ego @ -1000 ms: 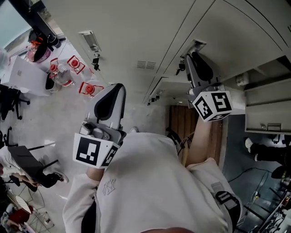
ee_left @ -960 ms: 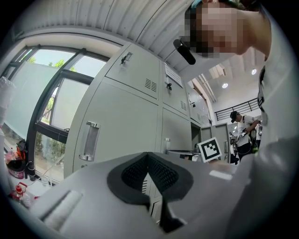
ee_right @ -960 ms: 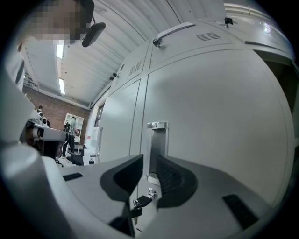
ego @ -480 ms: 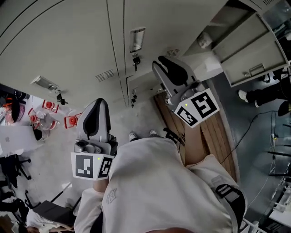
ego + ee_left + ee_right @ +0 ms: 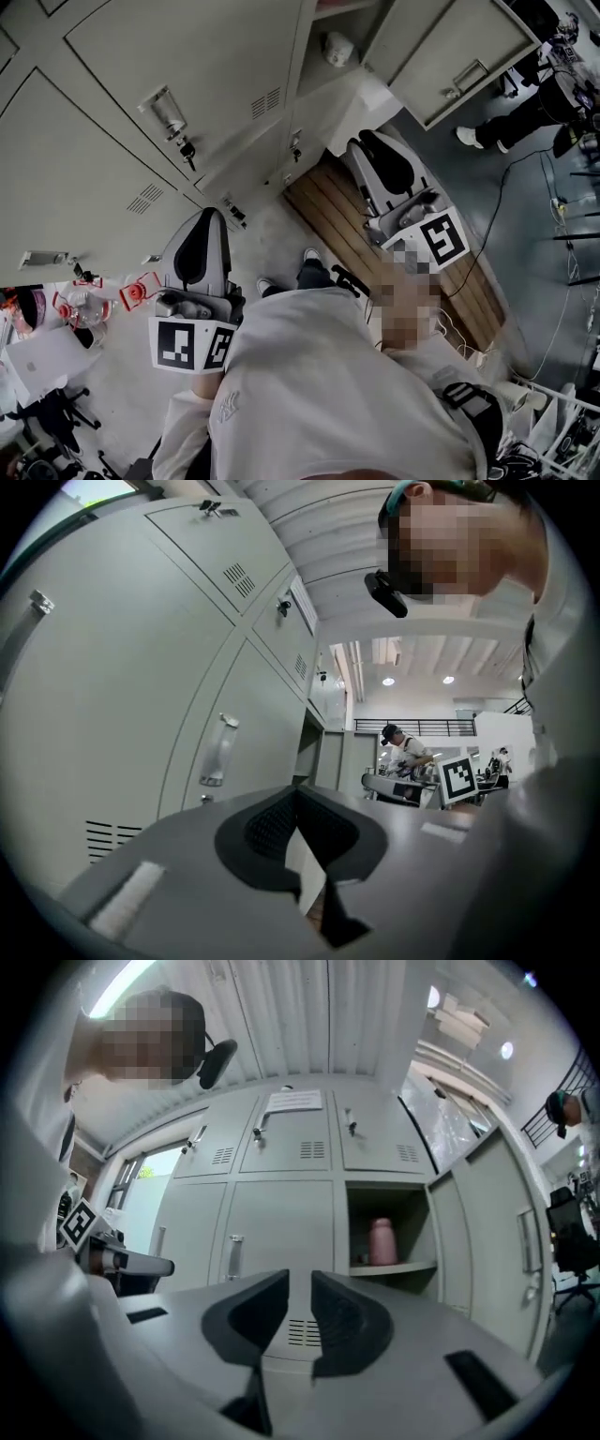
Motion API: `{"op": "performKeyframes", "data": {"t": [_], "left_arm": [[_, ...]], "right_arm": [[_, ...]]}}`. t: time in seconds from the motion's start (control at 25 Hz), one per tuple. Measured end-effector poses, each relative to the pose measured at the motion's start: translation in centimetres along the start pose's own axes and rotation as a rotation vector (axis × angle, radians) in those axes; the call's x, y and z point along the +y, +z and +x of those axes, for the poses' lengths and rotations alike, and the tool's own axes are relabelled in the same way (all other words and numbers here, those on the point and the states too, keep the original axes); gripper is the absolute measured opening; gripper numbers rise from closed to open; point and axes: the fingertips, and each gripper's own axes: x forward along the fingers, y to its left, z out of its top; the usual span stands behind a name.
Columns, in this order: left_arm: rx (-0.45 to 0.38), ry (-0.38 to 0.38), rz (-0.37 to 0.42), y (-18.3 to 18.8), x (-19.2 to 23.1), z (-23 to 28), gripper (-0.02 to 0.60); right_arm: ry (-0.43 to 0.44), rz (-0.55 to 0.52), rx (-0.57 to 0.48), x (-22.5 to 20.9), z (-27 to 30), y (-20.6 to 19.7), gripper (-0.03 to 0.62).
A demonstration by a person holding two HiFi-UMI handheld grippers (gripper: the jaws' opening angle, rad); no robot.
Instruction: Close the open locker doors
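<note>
Turning since half a second ago, the person has brought the open compartment (image 5: 330, 28) nearer the top middle of the head view, and the right gripper (image 5: 367, 148) now points toward it rather than at the shut fronts.

At the left, the left gripper (image 5: 208, 220) is held low in front of the closed lockers (image 5: 141, 56). Its jaws meet at the tips with nothing between them, and in its own view it faces along the row of shut doors. Right of it lies a wooden platform (image 5: 328, 220) at the foot of the lockers.

Further right, the right gripper's jaws stand a narrow slit apart and hold nothing. Beyond them, in the right gripper view, a pink bottle (image 5: 380, 1241) stands on the shelf inside the open compartment. The open door (image 5: 450, 42) hangs swung wide to the right, its handle (image 5: 469, 75) on the outer face.

Neither gripper touches the door yet (it is well apart from both). The step in hand is likely the approach. A flat push on the door's outer face near the handle edge, far from the hinge, should swing it home; no grip seems needed. The bottle sits well inside and should clear.
</note>
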Motion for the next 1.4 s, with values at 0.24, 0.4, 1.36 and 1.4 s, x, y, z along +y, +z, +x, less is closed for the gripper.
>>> {"op": "performKeyframes", "data": {"t": [0.24,0.4,1.36,1.4], "left_arm": [[0.003,-0.037,0.038,-0.1,-3.8,4.8,0.008],[-0.001,-0.064,0.04,-0.4,-7.0,8.4,0.008],[0.007,-0.019,0.052,-3.6,-17.7,17.6,0.008],[0.006,-0.012,0.054,-3.5,-17.6,17.4,0.008]], "right_arm": [[-0.067,0.01,-0.023,-5.4,-2.8,0.6,0.059],[-0.07,0.005,-0.021,-9.2,-4.0,0.8,0.021],[-0.403,-0.059,-0.048,-37.7,-10.2,0.1,0.012],[-0.397,-0.045,-0.046,-37.6,-9.8,-0.3,0.012]]}}
